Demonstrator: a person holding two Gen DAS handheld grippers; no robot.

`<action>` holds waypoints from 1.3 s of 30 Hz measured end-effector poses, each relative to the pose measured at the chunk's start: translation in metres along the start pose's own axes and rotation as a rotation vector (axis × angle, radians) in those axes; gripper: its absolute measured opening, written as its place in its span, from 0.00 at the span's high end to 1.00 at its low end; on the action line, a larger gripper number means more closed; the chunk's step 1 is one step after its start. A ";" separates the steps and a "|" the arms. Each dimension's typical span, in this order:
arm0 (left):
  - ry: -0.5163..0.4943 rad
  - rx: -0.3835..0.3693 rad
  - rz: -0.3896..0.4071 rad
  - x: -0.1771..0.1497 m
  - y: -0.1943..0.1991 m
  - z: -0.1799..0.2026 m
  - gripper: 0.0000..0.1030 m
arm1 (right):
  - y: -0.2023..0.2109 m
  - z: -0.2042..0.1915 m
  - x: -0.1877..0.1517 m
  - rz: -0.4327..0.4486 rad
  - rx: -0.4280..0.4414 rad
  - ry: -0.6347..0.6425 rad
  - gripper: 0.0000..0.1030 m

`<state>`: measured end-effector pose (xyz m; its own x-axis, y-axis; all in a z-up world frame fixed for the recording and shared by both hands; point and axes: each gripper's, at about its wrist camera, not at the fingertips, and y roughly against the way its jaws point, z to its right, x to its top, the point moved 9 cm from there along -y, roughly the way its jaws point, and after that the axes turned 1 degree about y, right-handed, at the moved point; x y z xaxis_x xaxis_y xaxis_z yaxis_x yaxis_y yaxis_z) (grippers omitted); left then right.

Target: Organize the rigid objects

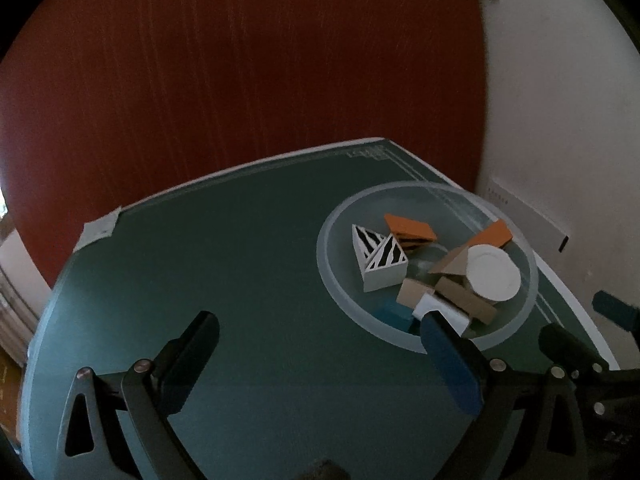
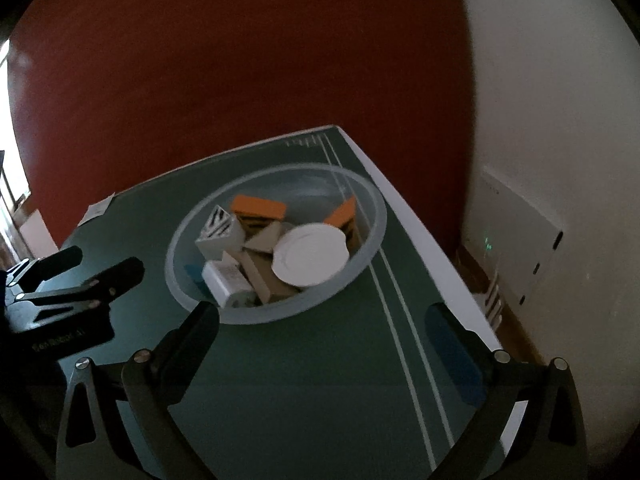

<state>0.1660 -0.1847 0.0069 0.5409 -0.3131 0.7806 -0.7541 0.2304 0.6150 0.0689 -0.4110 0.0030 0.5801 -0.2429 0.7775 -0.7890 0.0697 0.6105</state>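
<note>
The green mat [image 1: 240, 280] lies bare on the left and near side, open for passing. On the far right the clear bowl [image 1: 332, 276], heaped with blocks [image 1: 384, 264], blocks the way. A wall [image 1: 560, 120] closes the right.

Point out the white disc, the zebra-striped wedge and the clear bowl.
white disc [image 2: 310, 255]: right wrist view, centre of its flat top.
zebra-striped wedge [image 1: 386, 260]: left wrist view, striped top face.
clear bowl [image 2: 280, 314]: right wrist view, near rim.
</note>
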 end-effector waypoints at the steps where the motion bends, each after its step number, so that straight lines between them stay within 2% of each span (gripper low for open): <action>1: -0.003 0.004 0.006 0.002 0.002 0.000 0.01 | 0.002 -0.002 0.003 0.005 -0.007 0.015 0.00; 5: -0.014 0.019 0.041 0.008 0.011 0.000 0.01 | 0.010 -0.010 0.011 0.026 -0.034 0.067 0.00; 10: -0.014 0.018 0.045 0.008 0.011 0.000 0.01 | 0.006 -0.012 0.012 0.013 -0.056 0.089 0.00; 16: -0.014 0.005 0.014 0.003 0.004 0.003 0.01 | -0.002 -0.014 0.012 -0.019 -0.068 0.110 0.00; 20: -0.022 -0.016 -0.035 -0.003 -0.005 0.006 0.01 | -0.006 -0.013 0.012 -0.036 -0.085 0.130 0.00; 27: -0.057 -0.003 -0.076 -0.005 -0.013 0.010 0.01 | -0.008 -0.002 0.012 -0.056 -0.106 0.117 0.00; 39: -0.108 -0.013 -0.106 -0.003 -0.017 0.014 0.01 | -0.005 0.001 0.016 -0.067 -0.130 0.149 0.00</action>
<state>0.1717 -0.2007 -0.0079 0.5733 -0.4332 0.6955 -0.6901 0.2024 0.6949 0.0823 -0.4166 0.0121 0.6614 -0.1065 0.7424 -0.7204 0.1850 0.6684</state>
